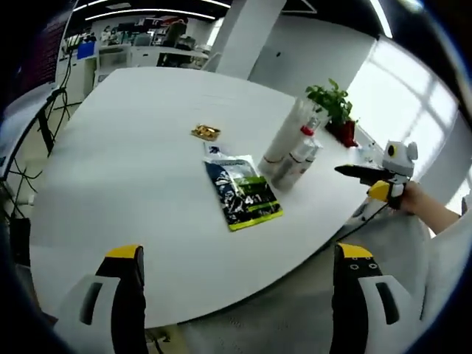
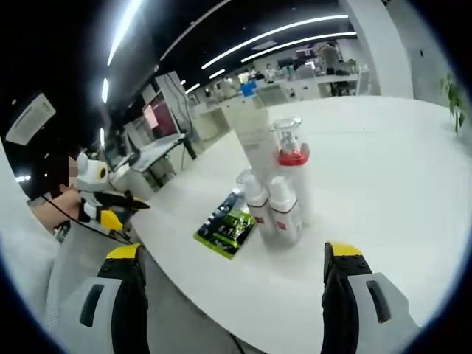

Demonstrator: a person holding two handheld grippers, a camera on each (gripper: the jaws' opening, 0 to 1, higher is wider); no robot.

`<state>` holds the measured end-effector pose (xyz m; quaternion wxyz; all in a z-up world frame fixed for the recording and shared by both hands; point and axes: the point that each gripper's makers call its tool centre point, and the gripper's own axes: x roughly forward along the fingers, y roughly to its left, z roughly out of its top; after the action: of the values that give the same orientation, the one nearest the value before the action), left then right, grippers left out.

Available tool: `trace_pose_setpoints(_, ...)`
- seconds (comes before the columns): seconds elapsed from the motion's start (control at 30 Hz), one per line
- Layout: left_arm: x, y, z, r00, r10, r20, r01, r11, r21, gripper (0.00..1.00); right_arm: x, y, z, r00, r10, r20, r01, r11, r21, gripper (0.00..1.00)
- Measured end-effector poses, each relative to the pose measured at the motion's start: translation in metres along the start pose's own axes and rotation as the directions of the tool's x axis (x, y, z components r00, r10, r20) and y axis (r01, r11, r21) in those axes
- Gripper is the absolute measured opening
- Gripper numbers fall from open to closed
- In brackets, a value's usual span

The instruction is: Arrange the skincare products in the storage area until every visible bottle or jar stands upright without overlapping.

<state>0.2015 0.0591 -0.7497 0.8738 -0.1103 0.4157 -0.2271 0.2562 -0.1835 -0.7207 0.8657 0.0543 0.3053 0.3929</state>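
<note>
1. In the left gripper view, the left gripper (image 1: 236,295) is seen nearest, its two yellow-tipped jaws held wide apart with nothing between them, at the near edge of the white table (image 1: 133,162).
2. Beyond the jaws, a dark blue and green sachet (image 1: 242,190) lies flat; "4:1" can just be read on it, the rest being too small.
3. Just right of the sachet, a cluster of white skincare bottles (image 1: 295,151) is seen, one with a red collar; their labels cannot be read.
4. A small gold wrapper (image 1: 206,133) lies farther off, and a potted plant (image 1: 335,110) stands at the far right.
5. At the right edge, the right gripper (image 1: 361,172) is held in a hand (image 1: 414,200); whether its jaws are parted cannot be told here.
6. In the right gripper view, the right gripper (image 2: 236,295) is shown with jaws wide apart, empty.
7. The bottles (image 2: 276,195) stand upright, touching; the sachet (image 2: 227,227) lies at their left. Red label marks are unreadable.
8. The left gripper (image 2: 125,203) is seen at the left.
</note>
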Motion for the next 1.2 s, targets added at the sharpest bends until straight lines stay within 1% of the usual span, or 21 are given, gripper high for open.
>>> trace_pose_setpoints(0.17, 0.002, 0.005, -0.006, 1.000, -0.014, -0.025, 0.014, 1.000, 0.004, 0.99, -0.002, -0.007, 0.000, 0.999, -0.033, 0.001, 0.033, 0.999, -0.001, 0.99)
trace_pose_setpoints(0.27, 0.005, 0.008, -0.007, 0.999, -0.010, -0.046, 0.012, 0.999, 0.039, 0.99, -0.001, -0.010, -0.004, 0.999, -0.041, -0.020, 0.041, 0.999, -0.003, 0.99)
trace_pose_setpoints(0.33, 0.007, 0.007, -0.005, 0.999, -0.008, -0.048, 0.011, 0.999, 0.045, 0.99, 0.000, -0.009, -0.005, 0.999, -0.041, -0.027, 0.041, 0.999, -0.006, 0.99)
trace_pose_setpoints(0.37, 0.008, 0.008, -0.002, 0.999, -0.004, -0.037, 0.006, 0.999, 0.049, 0.99, 0.000, -0.008, -0.005, 0.999, -0.041, -0.029, 0.041, 0.999, -0.008, 0.99)
trace_pose_setpoints(0.43, 0.009, 0.009, 0.008, 1.000, 0.010, 0.009, -0.010, 0.998, 0.063, 0.99, 0.000, -0.007, -0.006, 0.999, -0.040, -0.034, 0.039, 0.999, -0.016, 0.98)
trace_pose_setpoints(0.53, 0.012, 0.008, 0.018, 0.998, 0.023, 0.050, -0.027, 0.997, 0.078, 0.99, 0.001, -0.004, -0.006, 0.999, -0.028, -0.036, 0.027, 0.999, -0.019, 0.98)
trace_pose_setpoints(0.63, 0.016, 0.008, 0.022, 0.998, 0.038, 0.057, -0.043, 0.996, 0.078, 0.99, 0.003, 0.002, -0.006, 0.999, -0.009, -0.035, 0.008, 1.000, -0.022, 0.98)
trace_pose_setpoints(0.7, 0.020, 0.008, 0.025, 0.997, 0.051, 0.061, -0.055, 0.996, 0.064, 0.99, 0.005, 0.009, -0.008, 0.999, 0.007, -0.046, -0.008, 0.999, -0.038, 0.98)
trace_pose_setpoints(0.73, 0.022, 0.007, 0.026, 0.997, 0.052, 0.057, -0.055, 0.996, 0.063, 0.99, 0.005, 0.011, -0.009, 0.999, 0.011, -0.051, -0.013, 0.999, -0.045, 0.99)
trace_pose_setpoints(0.83, 0.031, 0.003, 0.024, 0.998, 0.060, 0.010, -0.060, 0.996, 0.065, 0.99, 0.006, 0.014, -0.011, 0.998, 0.015, -0.063, -0.019, 0.998, -0.065, 0.99)
trace_pose_setpoints(0.97, 0.046, 0.004, 0.029, 0.997, 0.074, -0.020, -0.072, 0.995, 0.068, 0.99, 0.005, 0.014, -0.012, 0.997, 0.024, -0.067, -0.028, 0.998, -0.064, 0.98)
trace_pose_setpoints(1.0, 0.049, -0.003, 0.029, 0.997, 0.076, -0.027, -0.074, 0.995, 0.068, 0.99, 0.005, 0.014, -0.012, 0.998, 0.025, -0.065, -0.029, 0.998, -0.059, 0.98)
trace_pose_setpoints(1.03, 0.052, -0.004, 0.032, 0.996, 0.079, -0.027, -0.077, 0.995, 0.070, 0.99, 0.005, 0.014, -0.011, 0.998, 0.027, -0.063, -0.030, 0.998, -0.057, 0.98)
trace_pose_setpoints(1.07, 0.056, -0.001, 0.039, 0.996, 0.085, -0.025, -0.083, 0.994, 0.074, 0.99, 0.005, 0.015, -0.010, 0.998, 0.029, -0.057, -0.032, 0.998, -0.053, 0.98)
trace_pose_setpoints(1.13, 0.061, -0.005, 0.043, 0.995, 0.094, -0.024, -0.091, 0.993, 0.078, 0.98, 0.005, 0.015, -0.011, 0.998, 0.031, -0.057, -0.033, 0.998, -0.049, 0.98)
trace_pose_setpoints(1.17, 0.064, -0.004, 0.047, 0.995, 0.099, -0.025, -0.097, 0.992, 0.076, 0.97, 0.005, 0.015, -0.011, 0.998, 0.031, -0.057, -0.034, 0.998, -0.048, 0.98)
trace_pose_setpoints(1.2, 0.070, 0.000, 0.054, 0.994, 0.104, -0.027, -0.102, 0.992, 0.075, 0.96, 0.005, 0.015, -0.012, 0.998, 0.030, -0.059, -0.033, 0.998, -0.049, 0.98)
